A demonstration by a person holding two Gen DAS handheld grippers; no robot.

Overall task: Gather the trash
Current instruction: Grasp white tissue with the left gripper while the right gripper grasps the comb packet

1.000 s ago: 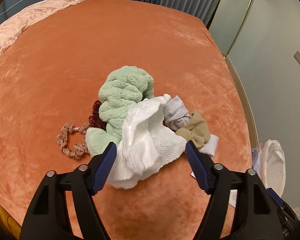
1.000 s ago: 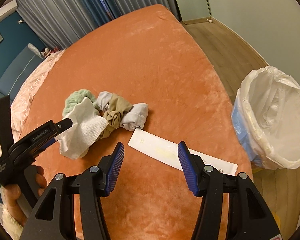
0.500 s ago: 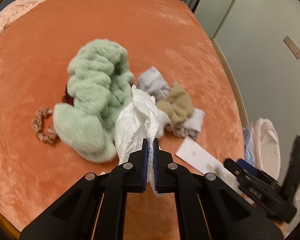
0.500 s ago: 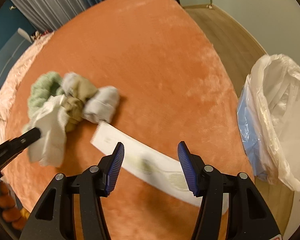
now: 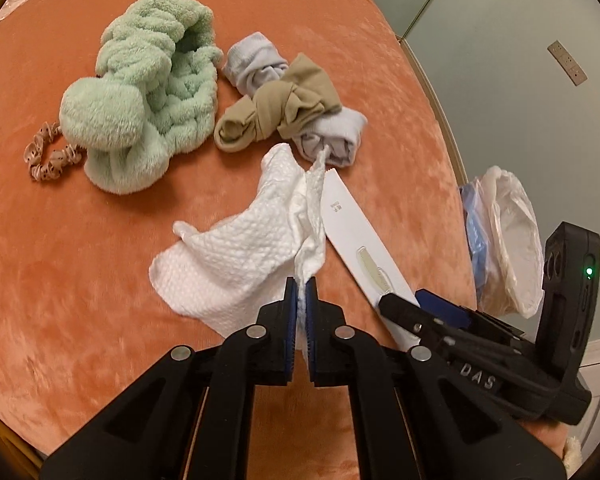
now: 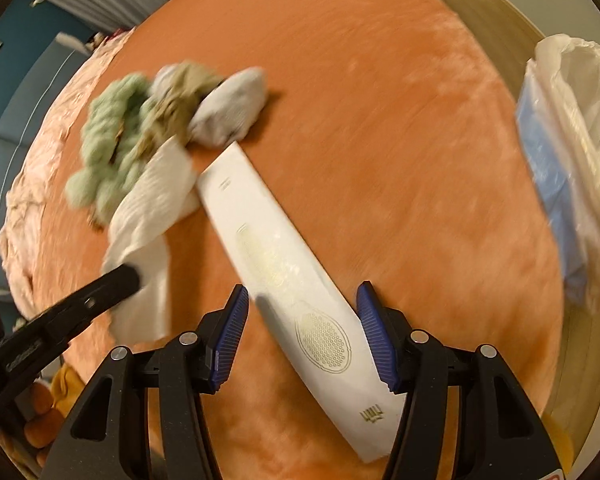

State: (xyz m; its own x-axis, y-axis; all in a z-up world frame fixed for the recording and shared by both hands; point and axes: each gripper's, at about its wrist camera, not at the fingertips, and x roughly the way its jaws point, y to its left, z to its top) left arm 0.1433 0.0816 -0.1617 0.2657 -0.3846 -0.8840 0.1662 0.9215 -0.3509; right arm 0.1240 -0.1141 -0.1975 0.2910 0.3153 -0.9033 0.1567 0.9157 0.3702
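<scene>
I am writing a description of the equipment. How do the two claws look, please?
Both claws are black plastic with triangular cut-outs, round silver rivets and ribbed blue pads on their fingers. In the left wrist view the right claw's body shows raised white letters "DAS" and a black block with a small green light.

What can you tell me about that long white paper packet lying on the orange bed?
The long white packet is a flat, narrow paper sleeve with a serrated end, small print, and faint gold outlines that suggest a comb or brush. It lies flat and diagonal on the orange bedspread. Its far end touches the grey sock, and the white tissue overlaps one edge. The right gripper straddles it, jaws open, not yet gripping.
</scene>
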